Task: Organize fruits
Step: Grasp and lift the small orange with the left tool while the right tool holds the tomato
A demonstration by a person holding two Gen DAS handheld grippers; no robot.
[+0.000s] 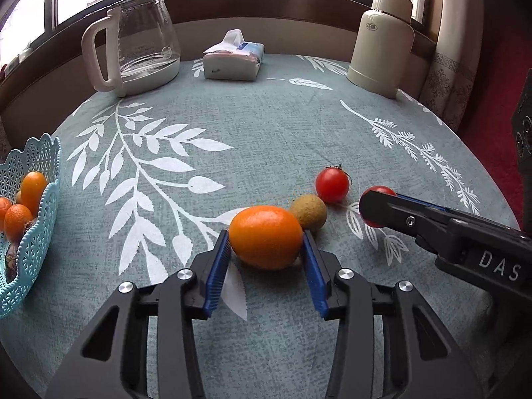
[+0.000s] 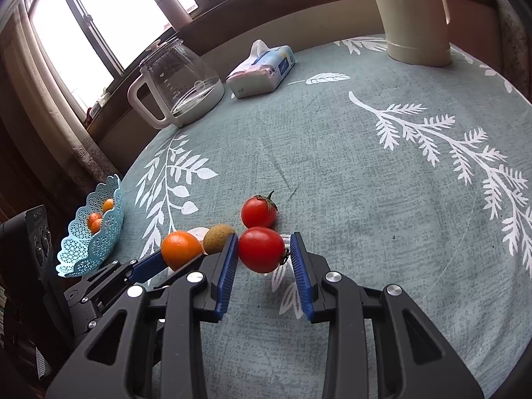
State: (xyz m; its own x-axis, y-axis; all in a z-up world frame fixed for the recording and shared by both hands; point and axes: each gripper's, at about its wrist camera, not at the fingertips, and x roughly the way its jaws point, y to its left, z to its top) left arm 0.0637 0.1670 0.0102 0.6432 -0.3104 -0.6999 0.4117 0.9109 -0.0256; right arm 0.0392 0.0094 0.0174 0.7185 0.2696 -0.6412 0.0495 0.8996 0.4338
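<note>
A: Straddling the orange (image 1: 266, 237), the left gripper (image 1: 266, 249) has a blue pad at each flank of the fruit. Contact is too close to call, and the fruit rests on the tablecloth (image 1: 266, 126).

B: And the right gripper (image 2: 264, 252)?

A: Its jaws stand around the near tomato (image 2: 261, 249); the left pad looks to touch it, while a gap shows at the stem side, so that one is not clamped.

B: How crowded is it there?

A: Tight. The brown fruit (image 1: 308, 212) sits just behind the orange, touching or nearly so, and the far tomato (image 2: 258, 212) lies just beyond the near one. The two grippers are close neighbours.

B: Any open room?

A: Plenty mid-table. The glass kettle (image 1: 133, 43), tissue pack (image 1: 234, 56) and cream flask (image 1: 382, 43) line the far edge. The blue basket (image 1: 30, 232), with small oranges inside, sits at the left edge, well apart from the cluster, bare cloth between.
</note>
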